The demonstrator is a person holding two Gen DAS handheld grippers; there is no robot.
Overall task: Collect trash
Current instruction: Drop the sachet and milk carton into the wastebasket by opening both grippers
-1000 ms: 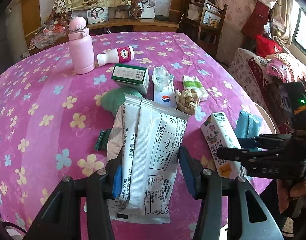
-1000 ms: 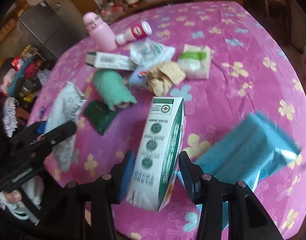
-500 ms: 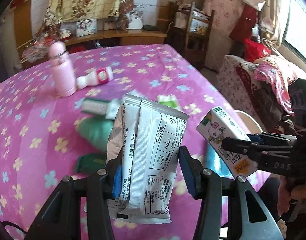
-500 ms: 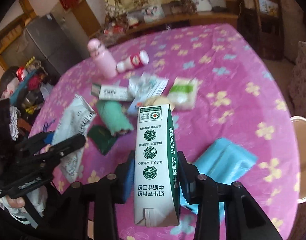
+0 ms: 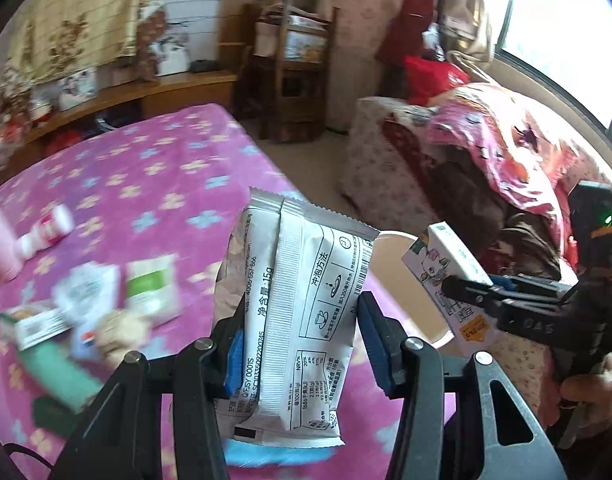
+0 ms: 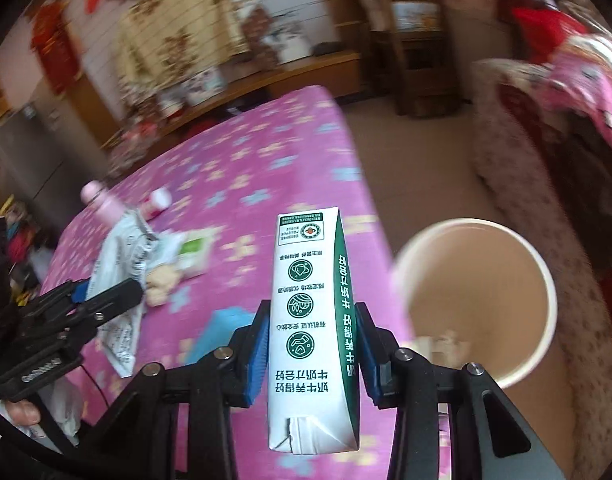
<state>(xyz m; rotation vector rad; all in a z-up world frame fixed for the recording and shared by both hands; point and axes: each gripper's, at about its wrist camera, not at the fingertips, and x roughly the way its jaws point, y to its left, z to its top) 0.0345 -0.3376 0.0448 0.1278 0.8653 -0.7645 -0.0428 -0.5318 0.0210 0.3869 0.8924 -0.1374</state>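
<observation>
My left gripper [image 5: 302,344] is shut on a white foil snack packet [image 5: 298,312], held upright in the air above the table's right edge. My right gripper [image 6: 312,344] is shut on a white and green milk carton [image 6: 312,320], also lifted; the carton shows at the right in the left wrist view [image 5: 446,276]. A round white bin [image 6: 506,376] with a brown inside stands on the floor just right of the carton. The packet also shows at the left in the right wrist view [image 6: 122,280].
On the pink flowered tablecloth [image 5: 154,184] lie a pink bottle [image 6: 102,206], a small yoghurt bottle [image 5: 46,232], a green-white pack [image 5: 150,288], crumpled paper [image 5: 122,332], a green roll [image 5: 62,372] and a blue pack [image 6: 222,324]. A sofa [image 5: 466,168] stands to the right.
Both grippers have lifted their items off the table and swung right, toward the table's edge. The white bin has come into view beside the carton.
</observation>
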